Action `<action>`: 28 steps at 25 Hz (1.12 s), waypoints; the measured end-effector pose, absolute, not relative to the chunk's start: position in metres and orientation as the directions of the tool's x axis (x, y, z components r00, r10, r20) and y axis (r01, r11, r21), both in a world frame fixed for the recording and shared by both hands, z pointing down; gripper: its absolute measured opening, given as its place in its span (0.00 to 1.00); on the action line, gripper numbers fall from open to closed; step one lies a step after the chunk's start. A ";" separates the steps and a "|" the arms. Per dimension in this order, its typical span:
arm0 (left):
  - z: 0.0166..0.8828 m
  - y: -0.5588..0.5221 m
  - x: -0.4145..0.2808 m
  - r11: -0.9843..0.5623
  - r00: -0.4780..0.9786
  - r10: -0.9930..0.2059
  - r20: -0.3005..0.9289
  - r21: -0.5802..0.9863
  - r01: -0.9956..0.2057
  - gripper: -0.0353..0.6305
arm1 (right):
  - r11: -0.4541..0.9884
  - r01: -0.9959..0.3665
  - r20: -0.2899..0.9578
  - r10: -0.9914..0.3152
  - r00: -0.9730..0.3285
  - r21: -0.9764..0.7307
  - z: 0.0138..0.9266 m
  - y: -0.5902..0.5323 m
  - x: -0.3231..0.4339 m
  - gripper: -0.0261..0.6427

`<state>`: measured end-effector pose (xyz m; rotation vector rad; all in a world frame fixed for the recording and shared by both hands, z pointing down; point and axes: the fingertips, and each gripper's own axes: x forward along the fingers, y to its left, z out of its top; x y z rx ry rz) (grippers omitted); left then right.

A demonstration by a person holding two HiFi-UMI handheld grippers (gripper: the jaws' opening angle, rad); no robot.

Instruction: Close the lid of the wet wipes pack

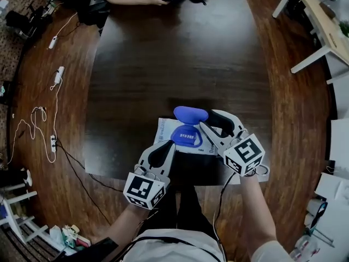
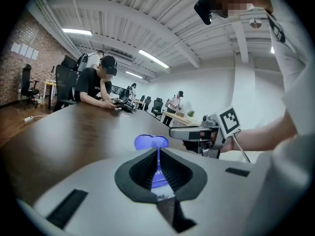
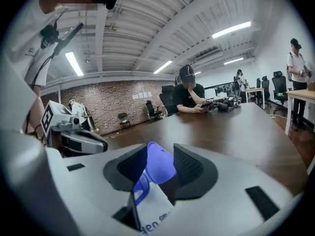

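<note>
Currently I am working at the near edge of the dark worktop (image 1: 174, 64). The wet wipes pack (image 1: 163, 129) is lying flat there, with its blue lid (image 1: 191, 114) standing flipped up at the far side of the opening.

Starting at the left, my left gripper (image 1: 170, 144) is hovering over the pack's near left part with its fingers pressed together on nothing. Through the thin slit between them I am seeing only the lid beyond.

Moving right, my right gripper (image 1: 209, 120) is holding its fingers apart, and the upright lid is showing in the gap just ahead of the tips. Whether they are touching it I cannot tell.

I am judging the pack to be soft, light and likely to slide or buckle, while the lid looks like stiff plastic on a springy hinge. So I am planning no pinch at all. I am thinking of steadying the pack's film with the left fingers and pushing on the lid's back face with the right until it clicks down.
</note>
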<state>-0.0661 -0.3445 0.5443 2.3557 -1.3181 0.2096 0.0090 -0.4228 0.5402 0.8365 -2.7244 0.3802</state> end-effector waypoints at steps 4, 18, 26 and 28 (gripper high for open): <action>0.558 -0.347 -0.073 -0.422 0.511 -0.784 0.352 0.302 -0.855 0.06 | 0.817 -0.554 0.354 -0.476 -0.805 -0.161 0.559 -0.430 0.005 0.31; 0.567 -0.342 -0.085 -0.404 0.500 -0.789 0.357 0.312 -0.860 0.06 | 0.844 -0.502 0.361 -0.415 -0.835 -0.189 0.561 -0.420 -0.012 0.32; 0.561 -0.331 -0.086 -0.423 0.514 -0.785 0.347 0.306 -0.853 0.06 | 0.841 -0.506 0.352 -0.422 -0.835 -0.192 0.555 -0.396 -0.016 0.32; 0.558 -0.328 -0.083 -0.431 0.520 -0.783 0.342 0.304 -0.849 0.06 | 0.843 -0.502 0.355 -0.416 -0.837 -0.193 0.554 -0.389 -0.015 0.32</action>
